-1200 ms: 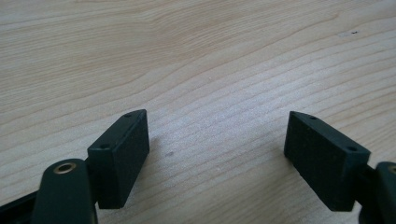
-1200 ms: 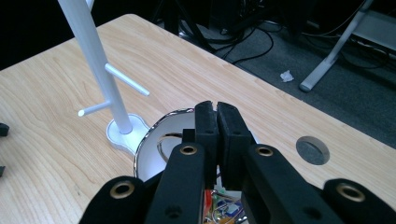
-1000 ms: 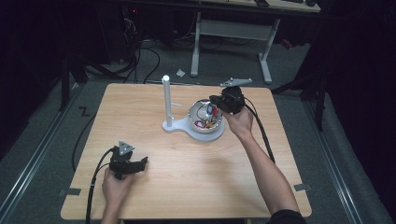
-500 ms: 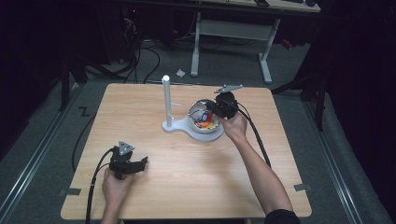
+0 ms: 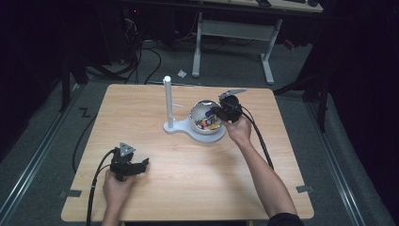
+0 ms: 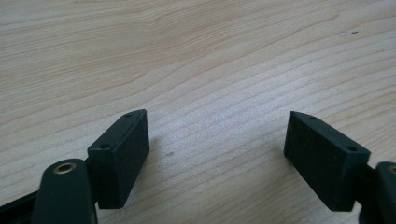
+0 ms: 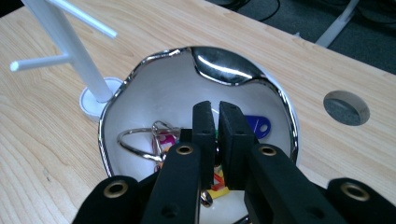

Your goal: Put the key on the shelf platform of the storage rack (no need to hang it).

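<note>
Right claw (image 7: 214, 109) dips into the steel bowl (image 7: 140, 98), over its keys (image 7: 254, 126).

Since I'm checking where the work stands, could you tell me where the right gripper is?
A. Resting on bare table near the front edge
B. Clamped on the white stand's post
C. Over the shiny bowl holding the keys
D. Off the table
C: the right gripper points into the shiny bowl, above the key ring and blue key tag.

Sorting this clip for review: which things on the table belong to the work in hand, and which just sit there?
In the work:
- right gripper, jaws nearly shut, inside the bowl
- shiny bowl
- keys and ring in the bowl
- white stand beside the bowl, probably

Just there:
- left gripper, open, over bare table
</note>
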Tool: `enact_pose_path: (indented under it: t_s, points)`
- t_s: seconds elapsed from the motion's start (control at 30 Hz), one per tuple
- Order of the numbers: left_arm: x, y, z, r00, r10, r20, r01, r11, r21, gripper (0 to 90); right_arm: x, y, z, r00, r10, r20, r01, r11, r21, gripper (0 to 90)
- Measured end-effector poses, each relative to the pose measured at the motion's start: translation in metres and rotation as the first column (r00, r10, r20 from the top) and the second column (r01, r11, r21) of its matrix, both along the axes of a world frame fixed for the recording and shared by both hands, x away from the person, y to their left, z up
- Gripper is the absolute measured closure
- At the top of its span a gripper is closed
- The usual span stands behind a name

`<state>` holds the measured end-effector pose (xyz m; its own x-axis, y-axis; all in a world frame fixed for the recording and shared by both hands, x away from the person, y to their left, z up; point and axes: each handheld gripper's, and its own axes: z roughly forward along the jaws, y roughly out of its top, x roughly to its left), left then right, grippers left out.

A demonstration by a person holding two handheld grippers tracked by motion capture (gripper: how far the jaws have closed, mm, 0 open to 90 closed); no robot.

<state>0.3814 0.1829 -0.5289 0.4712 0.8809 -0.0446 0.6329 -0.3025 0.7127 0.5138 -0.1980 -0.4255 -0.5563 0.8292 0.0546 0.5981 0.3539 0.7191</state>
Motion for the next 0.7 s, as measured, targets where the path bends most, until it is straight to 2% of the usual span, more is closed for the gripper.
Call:
enact_pose_path:
  t_s: [0.2,0.4,0.53,0.7]
  points:
    - [0.0,0.0,0.0,1.0,0.0,0.0,0.0,1.0,-0.001,22.6,0.0,-0.001,-0.004,0.9998,0.002,-0.021,-0.002,1.0,-0.007,80.5]
    - [0.0,0.0,0.0,1.0,0.0,0.0,0.0,1.0,0.0,22.6,-0.001,-0.006,-0.006,0.999,-0.003,-0.045,0.004,0.9997,0.026,67.3]
    - [0.0,0.0,0.0,1.0,0.001,0.001,-0.001,1.0,0.001,22.7,-0.006,-0.013,-0.002,0.9994,-0.008,-0.034,0.01,0.9975,0.069,57.9]
    - [0.0,0.0,0.0,1.0,0.002,0.001,-0.002,1.0,0.002,22.8,-0.014,-0.022,0.006,0.9997,-0.021,-0.012,0.022,0.9959,0.088,52.5]
